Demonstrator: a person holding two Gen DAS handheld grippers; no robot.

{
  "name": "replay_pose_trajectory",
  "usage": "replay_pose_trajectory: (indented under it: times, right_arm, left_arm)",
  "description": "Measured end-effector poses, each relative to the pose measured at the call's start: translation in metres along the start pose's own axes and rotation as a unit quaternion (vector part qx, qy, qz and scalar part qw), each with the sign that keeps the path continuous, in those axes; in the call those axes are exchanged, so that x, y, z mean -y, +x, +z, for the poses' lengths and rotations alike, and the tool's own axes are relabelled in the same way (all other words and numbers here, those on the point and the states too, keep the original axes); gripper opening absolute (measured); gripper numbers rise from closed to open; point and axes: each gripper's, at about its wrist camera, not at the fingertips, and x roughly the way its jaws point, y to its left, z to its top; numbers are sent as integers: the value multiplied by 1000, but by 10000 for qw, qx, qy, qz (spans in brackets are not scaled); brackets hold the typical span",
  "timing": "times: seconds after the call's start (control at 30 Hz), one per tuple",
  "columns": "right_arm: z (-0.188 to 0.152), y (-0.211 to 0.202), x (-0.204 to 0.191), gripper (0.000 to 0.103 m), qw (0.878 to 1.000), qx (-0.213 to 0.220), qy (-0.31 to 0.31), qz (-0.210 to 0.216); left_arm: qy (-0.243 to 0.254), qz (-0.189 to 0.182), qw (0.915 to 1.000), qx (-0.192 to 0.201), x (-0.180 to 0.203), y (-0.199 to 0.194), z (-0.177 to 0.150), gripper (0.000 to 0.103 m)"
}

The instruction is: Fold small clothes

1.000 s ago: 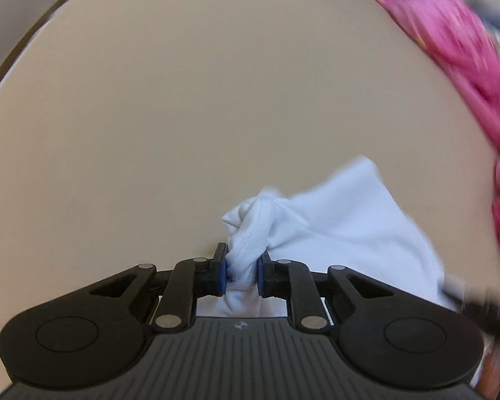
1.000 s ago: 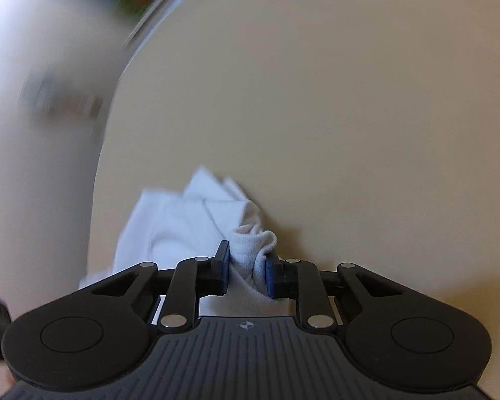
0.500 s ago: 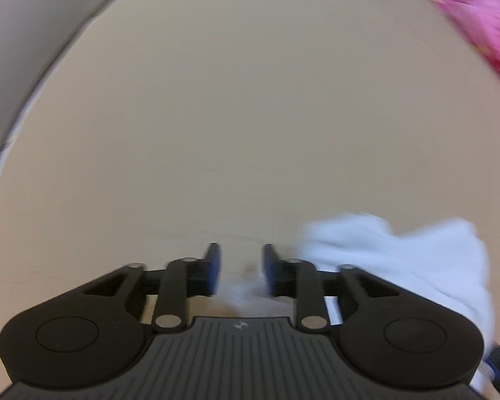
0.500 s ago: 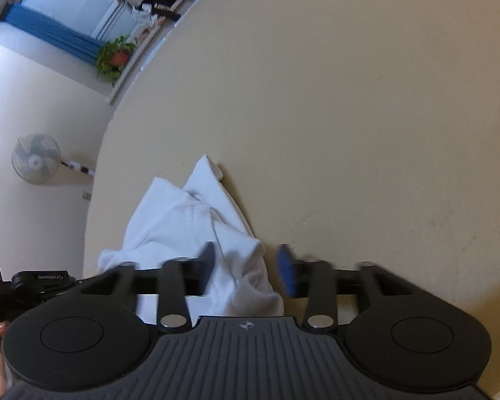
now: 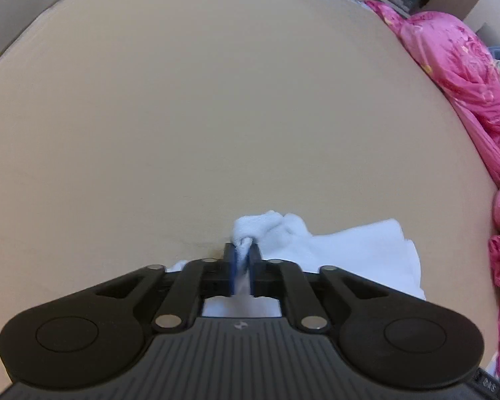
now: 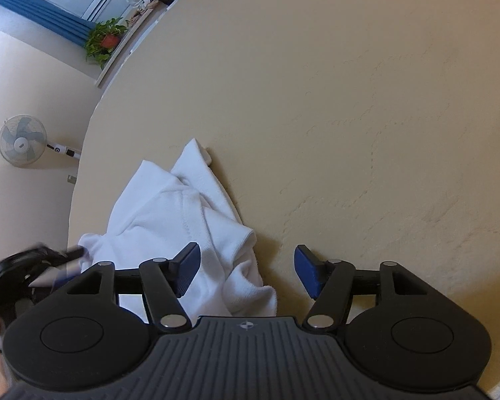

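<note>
A small white garment (image 5: 350,250) lies crumpled on the beige surface (image 5: 216,116), near its front edge. My left gripper (image 5: 241,250) is shut on a bunched fold at the garment's left end, and the cloth bulges out just past the blue pads. In the right wrist view the same garment (image 6: 170,206) spreads up and to the left. My right gripper (image 6: 246,260) hangs over its near right corner with its jaws opening. The cloth lies under and between the pads, and neither pad presses on it. The left gripper's body (image 6: 40,263) shows blurred at the left edge.
A pink flowered quilt (image 5: 456,76) is heaped along the right side of the surface. Beyond the left edge, on the floor, stand a fan (image 6: 21,140) and a potted plant (image 6: 105,38) by a window. Bare beige surface stretches ahead of both grippers.
Both grippers let go of the garment, which dropped flat. The left one opened, sank and shut again on a fold at the left end. The right one spread its jaws wide.
</note>
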Motion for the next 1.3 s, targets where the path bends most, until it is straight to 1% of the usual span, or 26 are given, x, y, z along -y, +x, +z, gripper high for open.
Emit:
replay_pose_trajectory:
  times: [0.03, 0.07, 0.13, 0.2, 0.27, 0.3, 0.33, 0.37, 0.4, 0.43, 0.5, 0.6, 0.73, 0.77, 0.8, 0.83, 0.87, 0.9, 0.93, 1.0, 1.1, 1.17, 1.2, 1.23, 1.27, 1.3]
  right_arm:
    - [2, -1, 0, 64, 10000, 11, -38, 6]
    - [4, -2, 0, 64, 10000, 19, -67, -10]
    - [8, -2, -2, 64, 9999, 52, -105, 9]
    - [11, -2, -3, 64, 9998, 78, -145, 62]
    - [12, 0, -3, 64, 9997, 59, -224, 62]
    - [12, 2, -4, 64, 9997, 40, -251, 28]
    - [13, 2, -5, 64, 9996, 14, -270, -1]
    - [15, 1, -6, 65, 9996, 2, -267, 24]
    - [18, -1, -6, 70, 9996, -2, -249, 105]
    - [21, -4, -6, 74, 9994, -18, -242, 232]
    - [31, -5, -4, 92, 9980, -171, -301, 531]
    - [51, 17, -7, 96, 9932, -710, -435, 812]
    - [63, 67, -26, 98, 9850, -1334, -805, 740]
    - [62, 74, -32, 102, 9839, -1379, -908, 682]
    - [60, 77, -40, 102, 9824, -1351, -1079, 712]
    - [56, 77, -48, 97, 9791, -1305, -1308, 854]
    - [50, 78, -56, 54, 9732, -1366, -1523, 1047]
    - [44, 79, -61, 31, 9713, -1442, -1587, 1027]
    - [37, 77, -64, 29, 9731, -1353, -1618, 927]
    - [28, 60, -66, 21, 9781, -987, -1552, 977]
    - [15, 15, -57, 20, 9829, -461, -1002, 1471]
    - [7, -9, -50, 20, 9847, -173, -791, 1542]
    - [5, -12, -44, 22, 9871, -127, -644, 1459]
    - [4, -9, -39, 24, 9900, -106, -564, 1288]
    - [5, 1, -36, 33, 9935, -96, -619, 953]
    - [6, 12, -32, 44, 9958, -49, -782, 480]
  left_arm:
    - [175, 94, 9997, 160, 4, -7, -1, 6]
    - [159, 140, 9994, 274, 2, -17, -3, 6]
    - [-133, 22, 9993, 338, -16, -39, -10, 6]
    - [-246, 331, 9989, 225, -34, -39, -15, 7]
    - [-222, 659, 9976, 48, -39, -20, -12, 15]
    - [-94, 873, 9961, 50, -39, -12, -10, 21]
    - [-20, 993, 9950, 66, -39, -5, -8, 40]
    - [-93, 1049, 9944, 8, -41, -2, -6, 50]
    - [-215, 963, 9951, -33, -45, -3, -6, 65]
    - [-404, 727, 9965, -8, -51, -8, -9, 77]
    - [-813, 269, 9963, 97, -67, -26, -23, 87]
    - [-1247, -233, 9918, 133, -87, -40, -56, 101]
    - [-1912, -797, 9776, -368, -98, 10, -77, 102]
    - [-2019, -922, 9740, -456, -98, 24, -78, 102]
    - [-2018, -849, 9749, -394, -94, 29, -79, 101]
    - [-1907, -749, 9786, -207, -88, 33, -75, 81]
    - [-1686, -879, 9816, -171, -80, 33, -69, 51]
    - [-1636, -915, 9819, -262, -71, 35, -72, 36]
    - [-1446, -776, 9862, -238, -63, 30, -68, 33]
    - [-917, -739, 9930, -128, -50, 14, -62, 32]
    - [-532, -1016, 9934, -4, -46, -7, -54, 32]
    - [-397, -1049, 9937, 1, -49, -8, -51, 37]
    - [-360, -861, 9956, -103, -51, -1, -49, 54]
    - [-443, -524, 9973, -263, -49, 4, -51, 75]
    - [-533, -8, 9976, -444, -55, 22, -49, 81]
    - [-585, 237, 9964, -558, -59, 37, -48, 94]
